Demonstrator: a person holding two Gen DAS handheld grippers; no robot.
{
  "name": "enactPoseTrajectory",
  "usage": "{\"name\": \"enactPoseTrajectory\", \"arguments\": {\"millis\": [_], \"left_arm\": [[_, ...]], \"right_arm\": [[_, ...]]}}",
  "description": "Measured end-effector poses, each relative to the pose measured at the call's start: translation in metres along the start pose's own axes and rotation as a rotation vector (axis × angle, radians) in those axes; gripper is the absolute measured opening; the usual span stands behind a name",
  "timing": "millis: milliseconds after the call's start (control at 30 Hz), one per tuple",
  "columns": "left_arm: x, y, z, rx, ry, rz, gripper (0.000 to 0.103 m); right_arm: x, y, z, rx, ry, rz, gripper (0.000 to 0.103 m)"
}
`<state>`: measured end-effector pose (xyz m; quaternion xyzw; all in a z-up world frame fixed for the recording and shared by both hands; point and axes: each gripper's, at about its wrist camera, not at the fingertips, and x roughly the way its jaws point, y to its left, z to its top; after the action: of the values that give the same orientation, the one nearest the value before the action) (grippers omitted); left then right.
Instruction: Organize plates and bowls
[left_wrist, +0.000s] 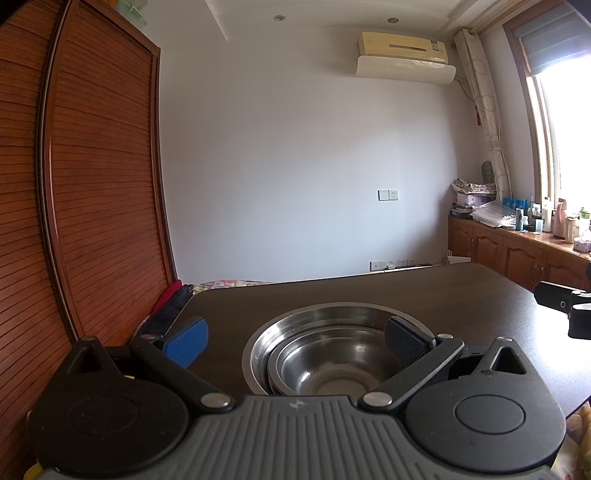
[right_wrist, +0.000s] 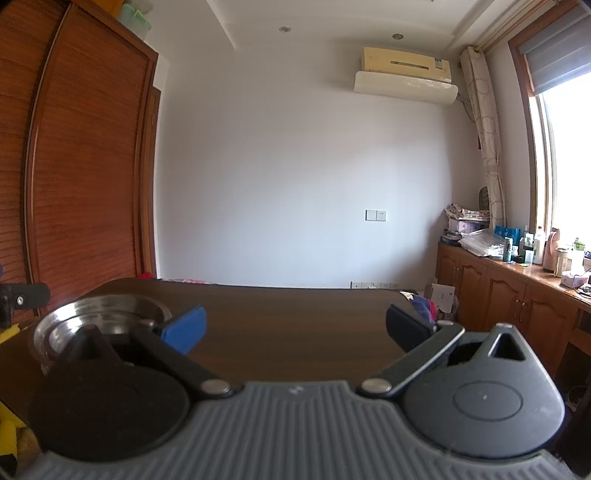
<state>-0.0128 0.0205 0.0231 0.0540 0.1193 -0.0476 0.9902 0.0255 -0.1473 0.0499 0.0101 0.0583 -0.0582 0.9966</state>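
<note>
**Nested steel bowls near the table's left end, both grippers spread and empty**

The stack of bowls (left_wrist: 321, 354) sits on the dark wooden table (left_wrist: 424, 295), toward the end nearest the slatted wooden wardrobe (left_wrist: 92, 184). It is a wide shallow steel dish with at least two smaller bowls nested inside it, all upright and open side up.

The left gripper (left_wrist: 295, 339) is released, its jaws wide apart with nothing between the pads. Its blue finger (left_wrist: 186, 341) lies beyond the stack's rim on the wardrobe side, over bare table close to the table's rounded corner. Its black finger (left_wrist: 406, 345) overlaps the stack's opposite rim in the picture; whether it touches the metal cannot be told. The stack fills most of the gap between the two fingers.

The right gripper (right_wrist: 295, 328) is also released and holds nothing. It is on the side of the stack (right_wrist: 103, 314) away from the wardrobe, with its blue finger (right_wrist: 184, 328) just beside the stack's rim and its black finger (right_wrist: 406, 328) near the table's far right corner. In the left wrist view part of this gripper shows at the table's right margin, well apart from the stack.

Beyond the stack the tabletop runs bare to its far edge, and the whole stretch in front of the right gripper is free as well. Past the table's right edge stands a low row of wooden cabinets (right_wrist: 517, 306) under the window, well apart from the stack.
</note>
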Motion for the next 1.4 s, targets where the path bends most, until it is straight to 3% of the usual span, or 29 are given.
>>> {"name": "enactPoseTrajectory", "arguments": {"millis": [1400], "left_arm": [[0.0045,0.0008,-0.0037,-0.003,0.009,0.0,0.103]], "right_arm": [[0.0019,-0.0047,-0.004,0.002,0.007,-0.008,0.103]]}}
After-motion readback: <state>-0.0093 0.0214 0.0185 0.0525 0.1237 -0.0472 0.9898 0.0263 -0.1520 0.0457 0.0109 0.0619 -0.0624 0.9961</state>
